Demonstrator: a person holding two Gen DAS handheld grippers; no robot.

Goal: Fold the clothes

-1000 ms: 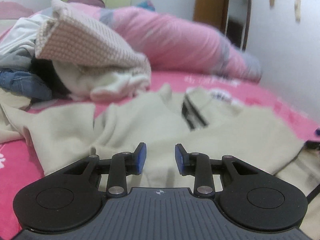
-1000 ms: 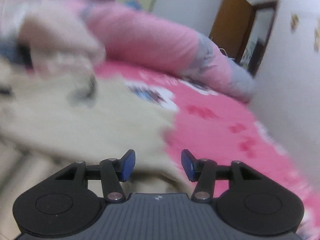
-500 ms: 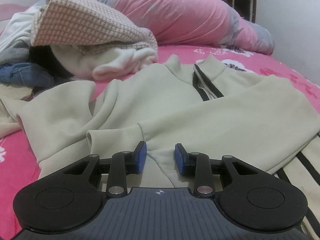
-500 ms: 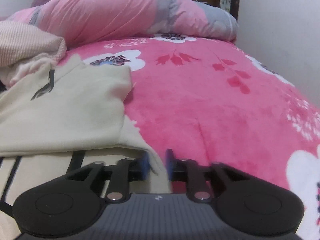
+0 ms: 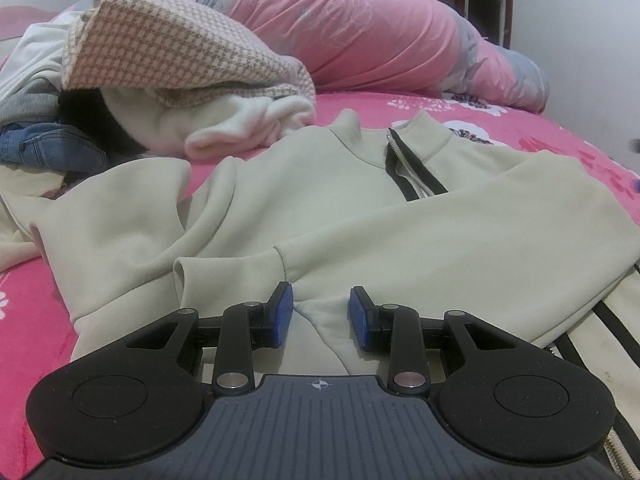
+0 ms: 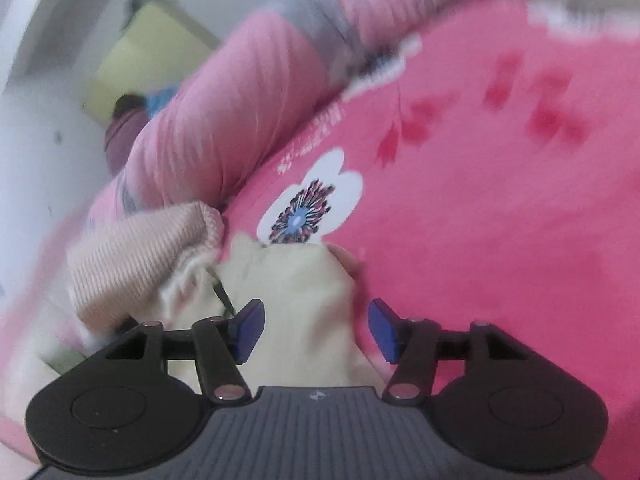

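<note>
Cream zip-neck sweatshirt (image 5: pixel 320 216): spread flat, one sleeve folded across. Your left gripper (image 5: pixel 321 316) spread above it, empty; your right gripper (image 6: pixel 316 330) opening, pinching nothing.

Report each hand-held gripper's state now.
Left hand-held gripper: open, pads apart over the cream sweatshirt, gripping nothing.
Right hand-held gripper: jaws opening, cream cloth between them, not pressed.

Cream zip-neck sweatshirt (image 5: pixel 320 208) flat on pink bedspread (image 5: pixel 28 320).
</note>
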